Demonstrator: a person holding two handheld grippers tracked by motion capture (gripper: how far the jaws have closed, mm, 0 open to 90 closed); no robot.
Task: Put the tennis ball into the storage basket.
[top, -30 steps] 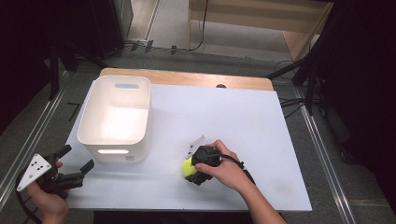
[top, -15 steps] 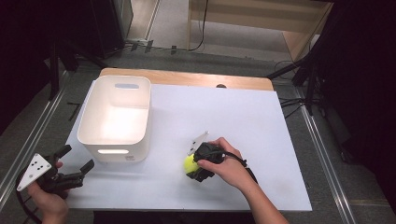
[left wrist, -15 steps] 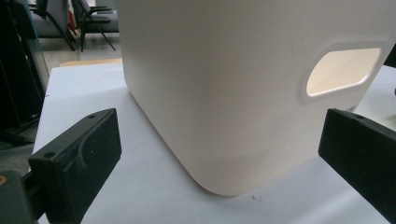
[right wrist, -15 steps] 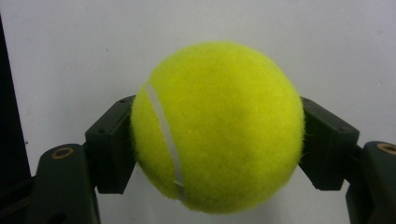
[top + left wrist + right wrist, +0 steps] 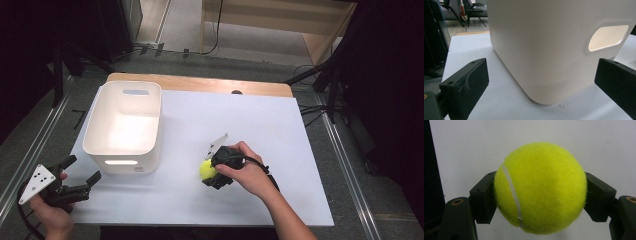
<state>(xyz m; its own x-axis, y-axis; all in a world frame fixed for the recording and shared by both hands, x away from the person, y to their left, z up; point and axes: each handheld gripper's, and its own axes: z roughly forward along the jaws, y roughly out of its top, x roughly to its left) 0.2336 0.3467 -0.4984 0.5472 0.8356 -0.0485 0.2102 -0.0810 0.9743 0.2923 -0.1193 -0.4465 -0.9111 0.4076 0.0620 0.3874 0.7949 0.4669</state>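
Since the earlier frame, little had moved: the right hand-held gripper point(image 5: 212, 172) and the ball point(image 5: 206, 169) had shifted only slightly on the desk point(image 5: 280, 130), and the left hand-held gripper point(image 5: 80, 172) kept its place off the near left corner. The ball sat near the middle of the desk's front half, well apart from the bin point(image 5: 124, 127), and the right hand-held gripper was clenched on it, one jaw on each side across its widest part, as the right gripper view showed point(image 5: 540, 187). The left hand-held gripper point(image 5: 541, 82) stood released, its jaws wide, facing the bin's point(image 5: 544, 50) corner and handle slot without touching.

The ball looked light, with a felt cover that should grip the pads well and a springy shell that gives a little under pressure. A hold across the middle, as here, seemed best; off-centre, it could squirt out.
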